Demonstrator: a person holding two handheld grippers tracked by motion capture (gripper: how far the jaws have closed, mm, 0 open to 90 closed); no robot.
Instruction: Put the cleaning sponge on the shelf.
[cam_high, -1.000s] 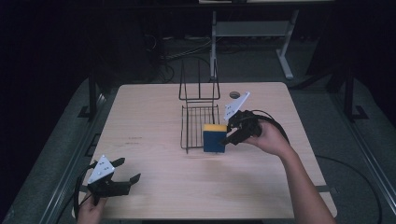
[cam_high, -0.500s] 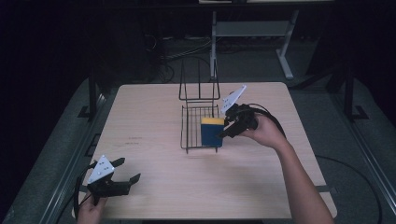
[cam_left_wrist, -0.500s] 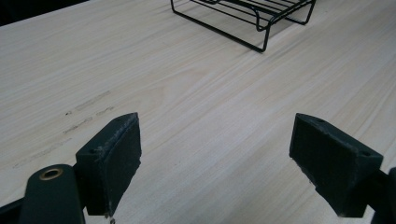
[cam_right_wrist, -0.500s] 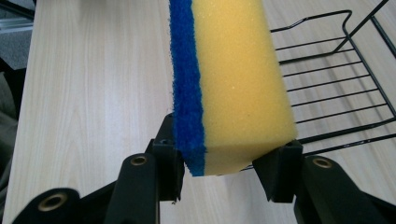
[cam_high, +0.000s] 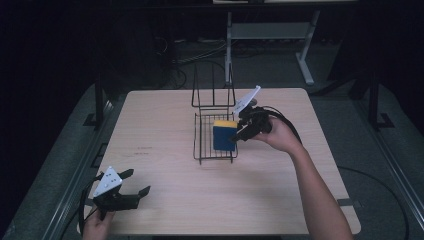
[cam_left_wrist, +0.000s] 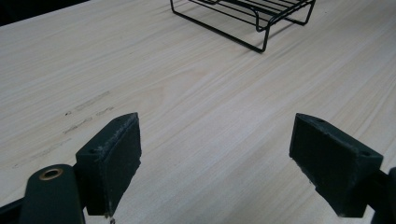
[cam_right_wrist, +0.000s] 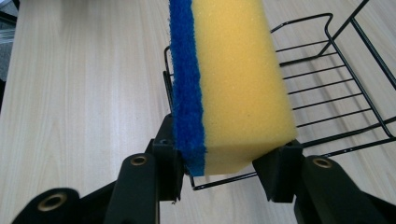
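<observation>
Light wood-grain counter (cam_high: 165, 125), squarish with rounded corners, standing on a grey floor (cam_high: 65, 165). A black wire rack (cam_high: 215, 142) sits directly on it, a little right of centre toward the far edge, with its tall wire back at the far side. Faint dark scuff marks (cam_high: 145, 150) on the wood left of the rack; I see them up close from my left side too. The rest of the counter top is bare wood.
</observation>
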